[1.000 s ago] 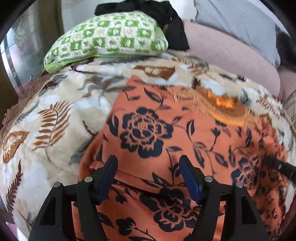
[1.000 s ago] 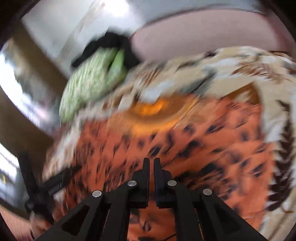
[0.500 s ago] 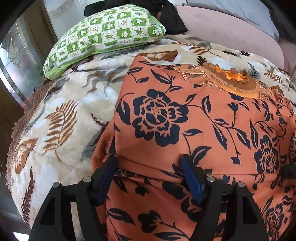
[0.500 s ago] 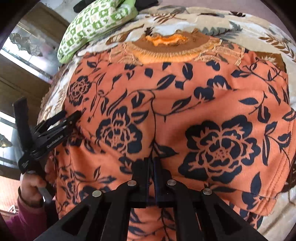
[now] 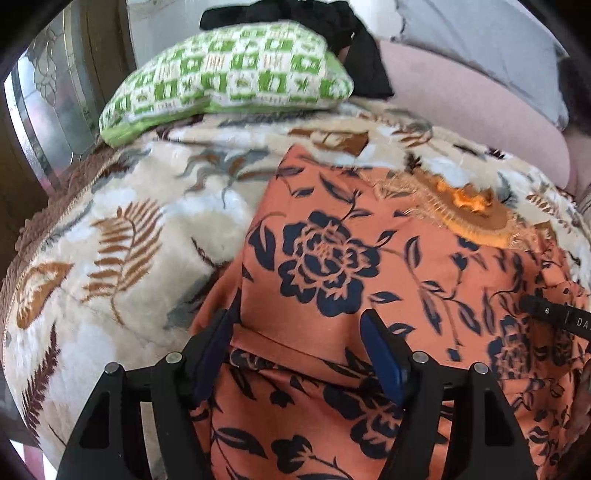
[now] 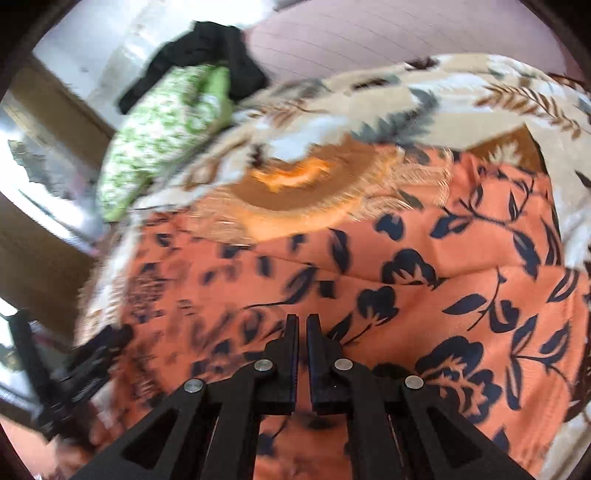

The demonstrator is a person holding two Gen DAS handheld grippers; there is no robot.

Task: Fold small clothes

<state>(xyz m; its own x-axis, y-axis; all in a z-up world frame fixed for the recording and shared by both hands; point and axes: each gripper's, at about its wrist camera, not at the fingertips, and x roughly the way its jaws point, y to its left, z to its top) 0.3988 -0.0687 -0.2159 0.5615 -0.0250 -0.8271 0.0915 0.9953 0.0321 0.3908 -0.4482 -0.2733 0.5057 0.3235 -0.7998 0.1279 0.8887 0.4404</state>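
An orange garment with a dark blue flower print (image 5: 351, 258) lies spread on a leaf-patterned blanket (image 5: 129, 229), its brown embroidered neckline (image 5: 469, 206) at the far end. A folded edge runs across it. My left gripper (image 5: 299, 332) is open, its blue-padded fingers straddling that fold near the garment's left edge. In the right wrist view the garment (image 6: 424, 295) fills the middle. My right gripper (image 6: 302, 328) is shut over the cloth; I cannot tell if fabric is pinched between the fingers. Its tip shows in the left wrist view (image 5: 554, 317).
A green and white checked pillow (image 5: 229, 74) lies at the far end of the bed with a black garment (image 5: 332, 22) behind it. A pink cushion (image 5: 480, 103) and a grey pillow (image 5: 480, 40) lie at the far right. A wooden frame with glass (image 5: 48, 110) stands at left.
Both views have pulled back and tilted up from the garment over the last half second. The right view is blurred by motion. The left fingers stay open on the fold, the right fingers stay shut.
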